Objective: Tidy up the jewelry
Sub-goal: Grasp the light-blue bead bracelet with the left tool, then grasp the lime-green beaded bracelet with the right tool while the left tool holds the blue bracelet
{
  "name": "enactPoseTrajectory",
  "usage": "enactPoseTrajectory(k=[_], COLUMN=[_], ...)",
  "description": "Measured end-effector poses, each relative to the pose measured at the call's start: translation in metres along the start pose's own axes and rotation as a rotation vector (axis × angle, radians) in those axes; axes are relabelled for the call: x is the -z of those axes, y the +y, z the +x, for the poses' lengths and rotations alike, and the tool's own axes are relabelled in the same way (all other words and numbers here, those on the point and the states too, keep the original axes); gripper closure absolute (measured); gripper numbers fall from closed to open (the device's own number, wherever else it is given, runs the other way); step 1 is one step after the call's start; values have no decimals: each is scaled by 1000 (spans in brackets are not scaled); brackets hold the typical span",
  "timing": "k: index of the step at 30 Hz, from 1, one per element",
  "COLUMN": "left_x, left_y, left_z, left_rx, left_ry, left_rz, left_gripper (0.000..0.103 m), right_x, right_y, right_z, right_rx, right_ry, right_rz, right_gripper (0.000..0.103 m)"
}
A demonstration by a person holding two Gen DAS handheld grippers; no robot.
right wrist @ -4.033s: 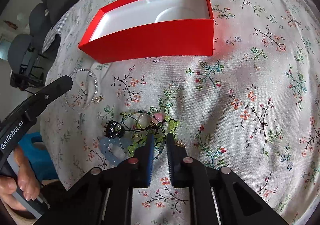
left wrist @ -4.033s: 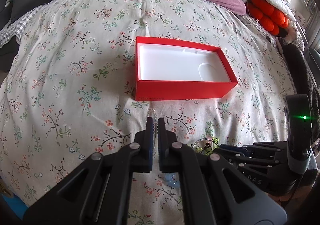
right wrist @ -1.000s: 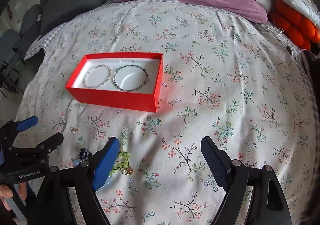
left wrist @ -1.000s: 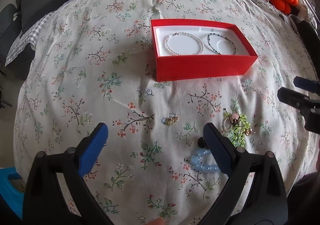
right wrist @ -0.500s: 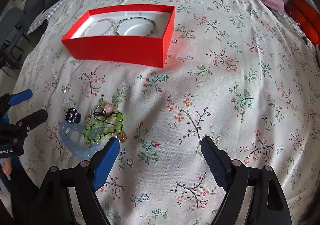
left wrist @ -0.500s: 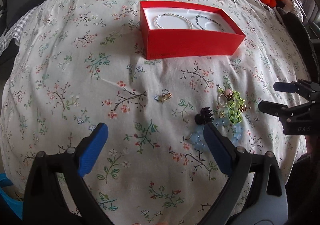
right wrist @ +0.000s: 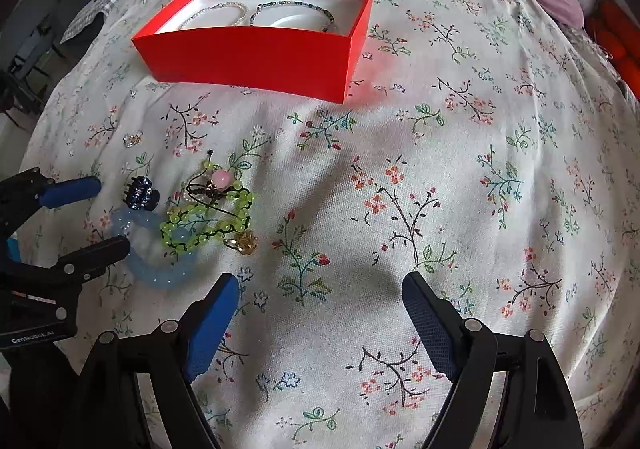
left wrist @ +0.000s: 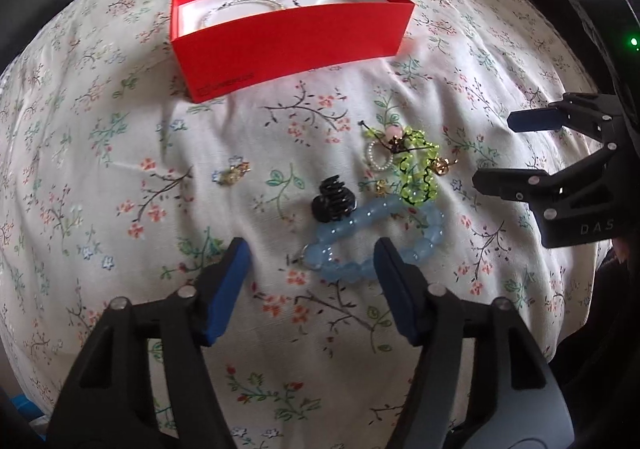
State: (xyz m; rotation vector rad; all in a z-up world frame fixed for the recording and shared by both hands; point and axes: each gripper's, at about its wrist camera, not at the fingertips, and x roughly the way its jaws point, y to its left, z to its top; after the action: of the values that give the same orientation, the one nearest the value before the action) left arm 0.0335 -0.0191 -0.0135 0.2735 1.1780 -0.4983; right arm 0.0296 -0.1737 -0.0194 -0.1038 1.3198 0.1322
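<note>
My left gripper is closing around the chunky pale blue bead bracelet, not squeezing yet; my right gripper stays wide apart over bare flowery bedsheet.

A red box with white lining sits on a cream bedspread printed with small flowers. Pale blue beads, yellow-green beads, black clip. Tool pads blue.
</note>
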Motion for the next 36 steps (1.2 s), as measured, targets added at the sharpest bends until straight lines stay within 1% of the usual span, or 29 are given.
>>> enactPoseTrajectory(k=[2, 4, 6, 8, 9, 10, 13, 18, 26, 27, 28, 29, 31, 32, 33, 36], left_x=[-3, -4, -4, -5, -5, -5, -4, 2, 11, 13, 14, 13, 14, 15, 16, 19], left_y=[-1, -3, -3, -5, -5, -6, -4, 3, 17, 19, 22, 23, 27, 29, 31, 33], left_z=[4, 9, 12, 12, 12, 12, 10, 2, -10, -12, -13, -15, -15, -15, -16, -17], left_rx=[6, -18, -35, -46, -51, -52, -49, -27, -33, -38, -39, -38, -35, -38, -39, -42], left_ry=[12, 29, 36, 38, 39, 42, 41, 36, 8, 4, 2, 3, 3, 3, 3, 0], left_rz=[0, 7, 17, 28, 30, 31, 25, -5, -29, -32, -36, -42, -51, -55, -57, -62], left_gripper=[50, 59, 61, 69, 81, 84, 87, 87, 87, 87, 93, 93, 93, 93, 93, 93], right_x=[0, 0, -3, -4, -4, -5, -4, -10, -21, -22, -24, -26, -28, -31, -33, -40], right_y=[0, 1, 3, 4, 4, 4, 7, 6, 18, 20, 22, 24, 26, 27, 29, 36], right_z=[-1, -2, -2, -3, -2, -3, -3, -2, -3, -3, -3, -3, -2, -1, 1, 7], right_rx=[-1, -2, -5, -6, -7, -8, -9, -29, -39, -42, -47, -51, -65, -76, -84, -99], right_ry=[-4, -6, -6, -6, -6, -7, -10, -17, -61, -68, -75, -83, -94, -95, -95, -93], right_rz=[-1, -3, -5, -4, -3, -2, -3, 9, -10, -14, -17, -19, -19, -22, -24, -35], right_gripper=[18, 18, 18, 18, 18, 18, 18, 18, 18, 19, 19, 20, 29, 37, 42, 49])
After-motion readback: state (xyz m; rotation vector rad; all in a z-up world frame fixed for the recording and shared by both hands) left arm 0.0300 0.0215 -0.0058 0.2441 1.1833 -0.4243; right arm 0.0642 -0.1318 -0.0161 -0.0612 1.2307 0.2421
